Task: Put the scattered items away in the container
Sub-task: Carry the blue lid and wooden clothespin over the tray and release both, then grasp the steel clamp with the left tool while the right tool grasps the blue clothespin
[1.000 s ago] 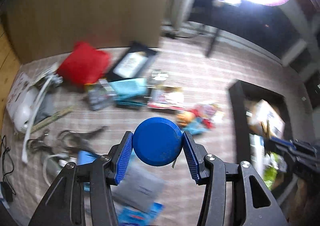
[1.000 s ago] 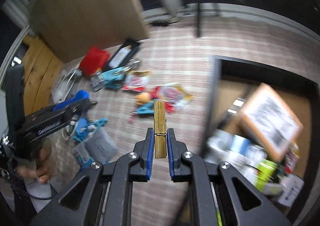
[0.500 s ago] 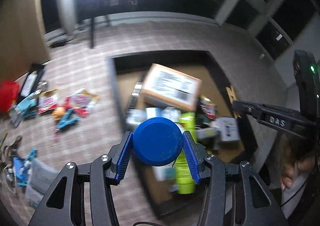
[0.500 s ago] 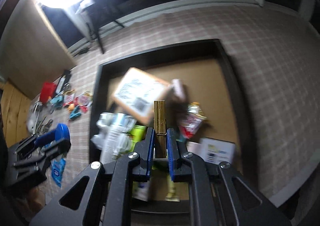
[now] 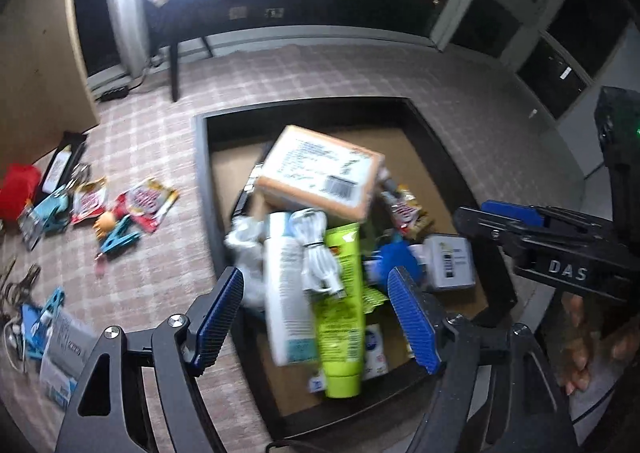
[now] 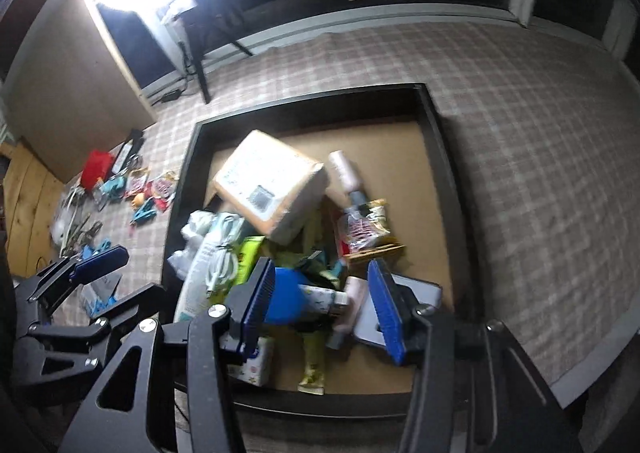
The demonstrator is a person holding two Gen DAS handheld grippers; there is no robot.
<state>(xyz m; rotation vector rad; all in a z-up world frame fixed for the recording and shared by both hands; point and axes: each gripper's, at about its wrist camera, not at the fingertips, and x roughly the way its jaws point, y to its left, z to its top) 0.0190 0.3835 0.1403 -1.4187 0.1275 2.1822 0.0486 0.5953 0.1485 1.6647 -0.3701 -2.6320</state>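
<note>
Our jaws stand spread on both sides and have just been opening: the left gripper point(image 5: 316, 317) has nothing between its pads, and the right gripper point(image 6: 324, 303) is likewise bare. Below and ahead of both lies the container point(image 5: 200, 189), a dark-rimmed tray on the checked floor covering, already heaped. The blue round lid point(image 6: 286, 299) lies in the heap just under the right jaws, beside the lime-green tube point(image 5: 342, 309), the white bottle point(image 5: 284, 293) and the coiled white cable point(image 5: 318, 257); the cardboard parcel point(image 5: 320, 177) leans on the far side of the pile.

What we judge is left sits well off to the left of the left jaws: two red snack packets point(image 5: 146, 203), teal clips point(image 5: 120, 241), a red pouch point(image 5: 18, 191) and a flat black box point(image 5: 64, 165). The packets look light, crinkly and slippery, so we would pinch them at a sealed edge. The clips seem stiff and small; we would take them across the body. The pouch appears soft and would squash, so a deep bite across its middle suits best.
</note>
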